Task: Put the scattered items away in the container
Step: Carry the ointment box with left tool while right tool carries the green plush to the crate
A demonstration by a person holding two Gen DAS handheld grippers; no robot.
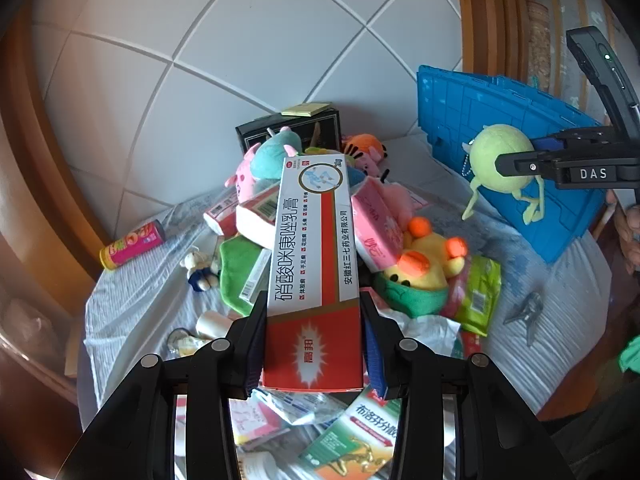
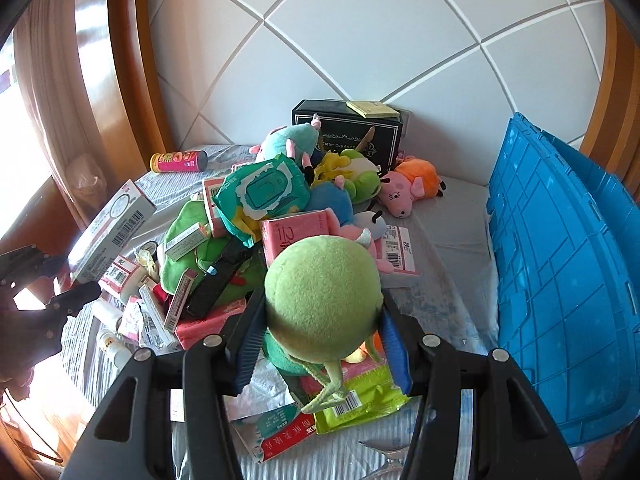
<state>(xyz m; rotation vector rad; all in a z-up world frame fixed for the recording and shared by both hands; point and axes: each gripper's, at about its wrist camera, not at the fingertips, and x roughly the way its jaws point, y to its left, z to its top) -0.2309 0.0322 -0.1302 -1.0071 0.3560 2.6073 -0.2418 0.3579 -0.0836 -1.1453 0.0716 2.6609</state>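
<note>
Red-and-white cardboard, a long ointment box [image 1: 316, 264], is clamped at its lower end between both fingers of the left gripper [image 1: 314, 344] and held above the pile of toys and packets [image 2: 256, 232]. A round green plush monster [image 2: 322, 300] is pinched between the fingers of the right gripper [image 2: 320, 344], its thin legs dangling at 6 o'clock. In the right wrist view the blue container [image 2: 560, 280] is seen at 3 o'clock, tipped up at the edge of the cloth-covered table [image 2: 452, 248]. A pink snack can [image 2: 178, 161] lies at 10 o'clock, apart from the pile, and a black box [image 2: 348, 132] stands at 12 o'clock behind it.
</note>
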